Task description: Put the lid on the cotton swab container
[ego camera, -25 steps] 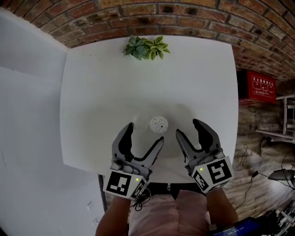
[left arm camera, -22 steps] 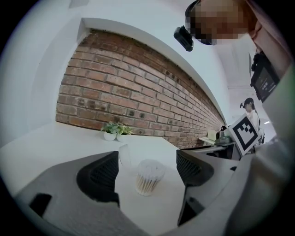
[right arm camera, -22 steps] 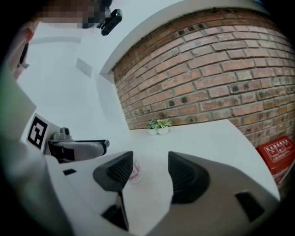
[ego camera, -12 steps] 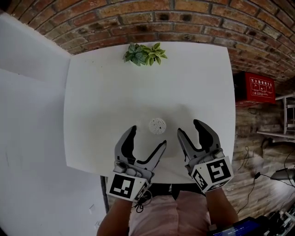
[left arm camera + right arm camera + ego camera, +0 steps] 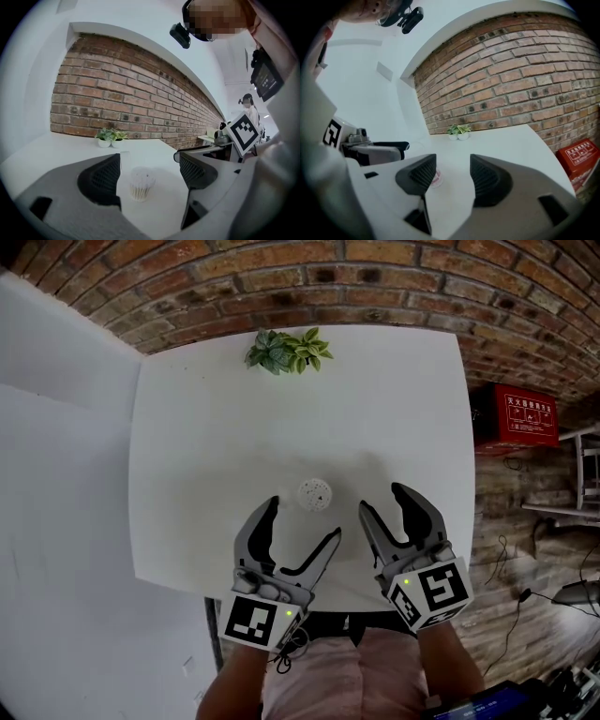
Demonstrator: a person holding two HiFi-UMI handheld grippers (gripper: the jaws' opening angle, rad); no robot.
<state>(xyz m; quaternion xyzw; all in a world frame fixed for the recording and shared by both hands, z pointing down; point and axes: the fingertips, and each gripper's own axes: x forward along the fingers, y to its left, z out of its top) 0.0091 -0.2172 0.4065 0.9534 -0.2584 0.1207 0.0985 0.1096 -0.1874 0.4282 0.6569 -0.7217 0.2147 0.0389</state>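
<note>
The cotton swab container [image 5: 315, 493] is a small round tub with white swab tips showing at its open top; it stands on the white table [image 5: 206, 427] near the front. In the left gripper view the container [image 5: 142, 183] sits ahead, between the jaws' lines. A faint clear shape just left of it may be the lid; I cannot tell. My left gripper [image 5: 302, 521] is open and empty, just short of the container. My right gripper [image 5: 384, 500] is open and empty to its right. In the right gripper view the container [image 5: 436, 178] is half hidden by the left jaw.
A small potted plant [image 5: 286, 350] stands at the table's far edge against the brick wall [image 5: 375, 282]. A red box [image 5: 520, 415] lies on the floor beyond the table's right edge. A white wall runs along the left.
The head view has shifted slightly. My left gripper has drawn back a little from the container. Both grippers stay open near the front edge.
</note>
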